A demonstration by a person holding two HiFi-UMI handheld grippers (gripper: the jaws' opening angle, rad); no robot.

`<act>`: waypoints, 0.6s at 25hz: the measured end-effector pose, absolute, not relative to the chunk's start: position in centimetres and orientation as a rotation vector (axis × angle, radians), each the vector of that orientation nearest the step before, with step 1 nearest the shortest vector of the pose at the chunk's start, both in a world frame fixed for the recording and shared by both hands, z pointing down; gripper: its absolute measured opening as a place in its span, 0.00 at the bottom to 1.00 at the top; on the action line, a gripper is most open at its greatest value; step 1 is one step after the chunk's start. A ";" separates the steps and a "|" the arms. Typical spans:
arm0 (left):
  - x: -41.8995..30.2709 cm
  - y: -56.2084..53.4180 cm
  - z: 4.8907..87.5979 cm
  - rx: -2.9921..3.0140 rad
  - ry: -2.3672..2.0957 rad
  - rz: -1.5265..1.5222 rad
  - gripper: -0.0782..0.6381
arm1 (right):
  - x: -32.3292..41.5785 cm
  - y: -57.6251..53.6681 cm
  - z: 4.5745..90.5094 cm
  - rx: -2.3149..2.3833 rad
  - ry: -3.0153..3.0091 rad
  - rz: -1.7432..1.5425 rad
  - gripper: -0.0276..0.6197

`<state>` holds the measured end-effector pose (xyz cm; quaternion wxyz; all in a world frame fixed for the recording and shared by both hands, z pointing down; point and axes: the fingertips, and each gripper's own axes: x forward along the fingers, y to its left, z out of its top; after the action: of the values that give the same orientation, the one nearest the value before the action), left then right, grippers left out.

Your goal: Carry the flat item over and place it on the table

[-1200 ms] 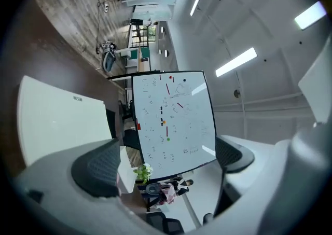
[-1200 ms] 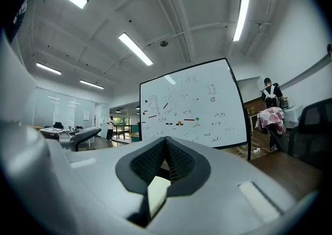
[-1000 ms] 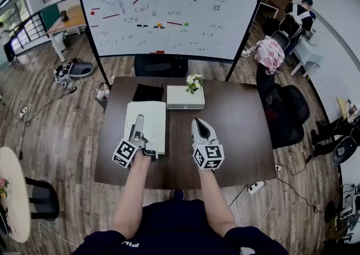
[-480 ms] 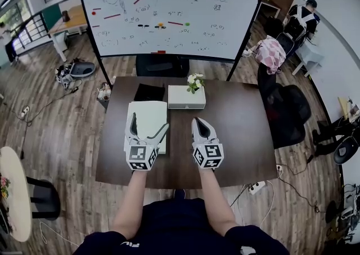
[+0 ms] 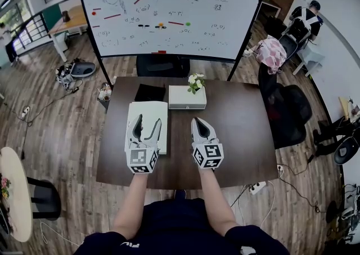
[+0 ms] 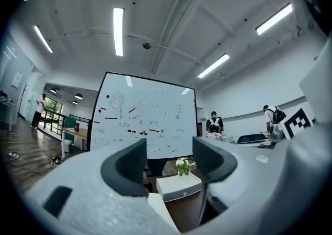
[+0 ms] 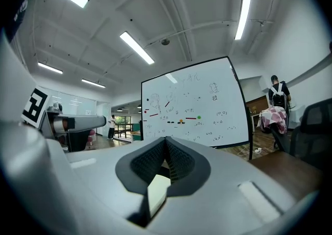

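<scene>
A flat white board (image 5: 151, 111) lies on the left half of the dark table (image 5: 242, 130). My left gripper (image 5: 147, 122) hovers over the board's near part, pointing level. Its jaws have just been closing but still stand apart, and the left gripper view shows only open air between them (image 6: 168, 164). The board's pale edge (image 6: 157, 209) shows low between the fingers. To the right, my right gripper (image 5: 200, 122) hangs over bare tabletop with its pads pressed together (image 7: 166, 159) and nothing held.
Behind the board lie a flat black item (image 5: 149, 92) and a white box (image 5: 187, 98) with small white flowers (image 5: 194, 81). A whiteboard (image 5: 169, 12) stands beyond the table. Black office chairs (image 5: 287, 110) crowd the right side. A person (image 5: 301, 17) stands far back right.
The left gripper rose and rolled from lying on its side to jaws side by side, spread wide, then narrowed its jaws. The right gripper stayed still.
</scene>
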<state>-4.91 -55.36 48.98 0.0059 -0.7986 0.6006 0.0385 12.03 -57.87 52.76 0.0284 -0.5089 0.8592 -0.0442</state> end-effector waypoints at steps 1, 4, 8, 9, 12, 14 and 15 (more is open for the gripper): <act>-5.3 -55.3 49.0 -2.474 1.905 0.118 0.45 | 11.9 -57.9 52.8 -1.568 2.655 -0.133 0.05; -6.1 -55.3 49.1 -2.410 1.954 0.075 0.18 | 11.5 -58.1 52.7 -1.564 2.658 -0.128 0.05; -5.6 -55.7 49.3 -2.433 1.927 0.039 0.10 | 11.3 -58.3 52.7 -1.563 2.657 -0.126 0.05; -5.7 -55.8 49.4 -2.435 1.936 0.034 0.10 | 11.2 -58.4 52.7 -1.562 2.659 -0.124 0.05; -6.2 -56.1 49.7 -2.431 1.964 0.013 0.10 | 11.0 -58.3 52.6 -1.559 2.667 -0.109 0.05; -6.4 -56.1 50.0 -2.426 1.975 -0.005 0.10 | 11.0 -58.3 52.5 -1.559 2.672 -0.095 0.05; -6.4 -56.2 50.2 -2.426 1.977 -0.012 0.10 | 11.0 -58.3 52.5 -1.558 2.676 -0.089 0.05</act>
<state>-6.40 -56.18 50.18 0.0061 -0.7751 0.6318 -0.0038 11.00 -58.29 52.48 0.0222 -0.5028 0.8636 -0.0287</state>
